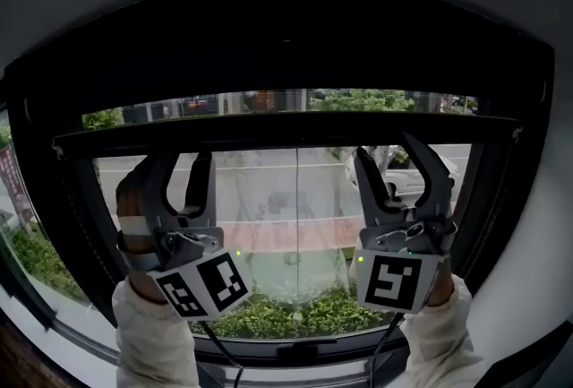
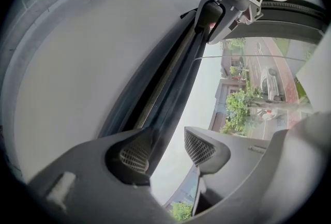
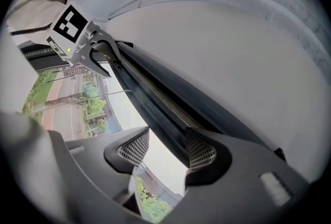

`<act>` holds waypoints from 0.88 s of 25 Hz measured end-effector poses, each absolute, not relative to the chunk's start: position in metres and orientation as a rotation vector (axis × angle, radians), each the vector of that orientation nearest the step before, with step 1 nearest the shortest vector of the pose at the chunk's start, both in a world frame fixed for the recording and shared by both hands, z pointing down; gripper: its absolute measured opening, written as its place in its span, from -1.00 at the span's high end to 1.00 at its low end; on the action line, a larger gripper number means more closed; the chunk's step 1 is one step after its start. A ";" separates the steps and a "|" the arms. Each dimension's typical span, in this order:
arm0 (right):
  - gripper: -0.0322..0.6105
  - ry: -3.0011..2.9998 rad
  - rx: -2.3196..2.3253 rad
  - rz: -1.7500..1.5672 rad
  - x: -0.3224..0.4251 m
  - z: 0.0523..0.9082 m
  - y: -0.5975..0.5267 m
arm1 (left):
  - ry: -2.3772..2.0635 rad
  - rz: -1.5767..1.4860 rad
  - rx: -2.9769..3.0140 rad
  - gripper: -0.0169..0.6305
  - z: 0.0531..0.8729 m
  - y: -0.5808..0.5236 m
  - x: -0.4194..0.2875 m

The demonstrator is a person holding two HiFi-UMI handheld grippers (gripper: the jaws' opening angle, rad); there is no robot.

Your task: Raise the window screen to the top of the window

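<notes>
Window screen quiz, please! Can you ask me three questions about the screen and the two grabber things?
1. True or false: no outdoors shows above the screen bar.
2. What runs between the left gripper's jaws? A: the dark screen bar. B: a rope. C: a cup.
3. Fill in the word: the right gripper's jaws stand ____ (apart or together).

Key
1. False: a strip of street shows above the bar, so it is not at the top yet.
2. A.
3. Apart.
</notes>
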State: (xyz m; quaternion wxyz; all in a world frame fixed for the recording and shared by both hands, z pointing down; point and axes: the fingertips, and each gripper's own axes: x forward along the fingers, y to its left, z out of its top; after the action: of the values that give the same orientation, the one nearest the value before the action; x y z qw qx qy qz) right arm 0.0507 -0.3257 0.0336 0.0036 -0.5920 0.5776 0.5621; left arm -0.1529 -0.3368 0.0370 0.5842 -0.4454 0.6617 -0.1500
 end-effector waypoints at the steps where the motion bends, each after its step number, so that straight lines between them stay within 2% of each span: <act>1: 0.24 1.800 -1.853 1.766 0.051 0.033 -0.326 | 1.545 -0.339 -1.032 0.33 0.037 -0.336 -0.153; 22: 0.24 1.797 -1.924 1.767 0.054 0.037 -0.330 | 1.559 -0.393 -1.002 0.33 0.036 -0.338 -0.154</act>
State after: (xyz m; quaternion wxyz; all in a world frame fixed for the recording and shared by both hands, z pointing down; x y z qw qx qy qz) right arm 0.0544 -0.3305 0.0374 -0.0145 -0.6068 0.5668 0.5571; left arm -0.1538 -0.3382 0.0364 0.5837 -0.4294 0.6682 -0.1685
